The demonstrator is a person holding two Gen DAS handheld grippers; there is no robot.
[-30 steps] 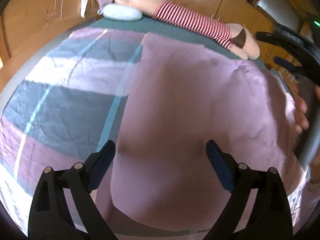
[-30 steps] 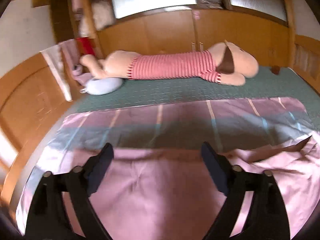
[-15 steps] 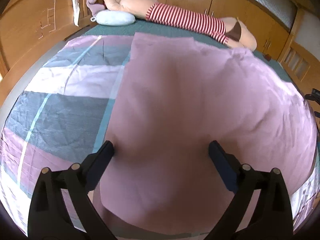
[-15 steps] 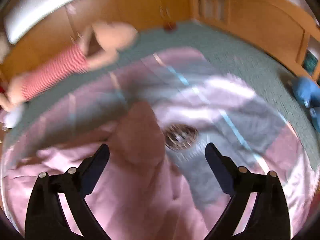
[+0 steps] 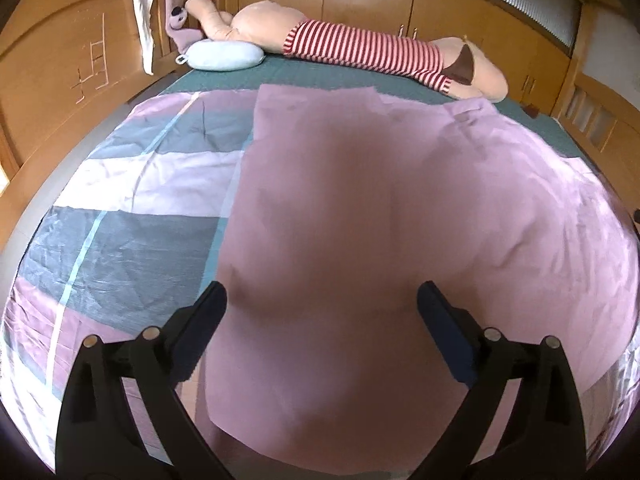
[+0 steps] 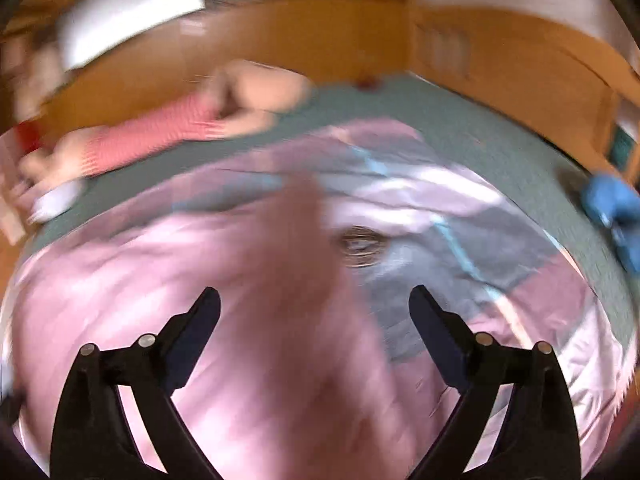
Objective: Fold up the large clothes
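Both the left gripper and right gripper gape wide, holding nothing; pinch the pink garment's edge ahead, evenly.

soft daylight, left view sharp, right view motion-blurred, fisheye bending at edges

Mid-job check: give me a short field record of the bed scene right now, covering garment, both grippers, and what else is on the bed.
garment: pink garment spread flat on the patchwork bedsheet
left gripper: open, above the garment, holding nothing
right gripper: open, holding nothing; view motion-blurred
far side of the bed: long plush toy in a striped top, pale blue cushion
right edge: blue object, too blurred to identify
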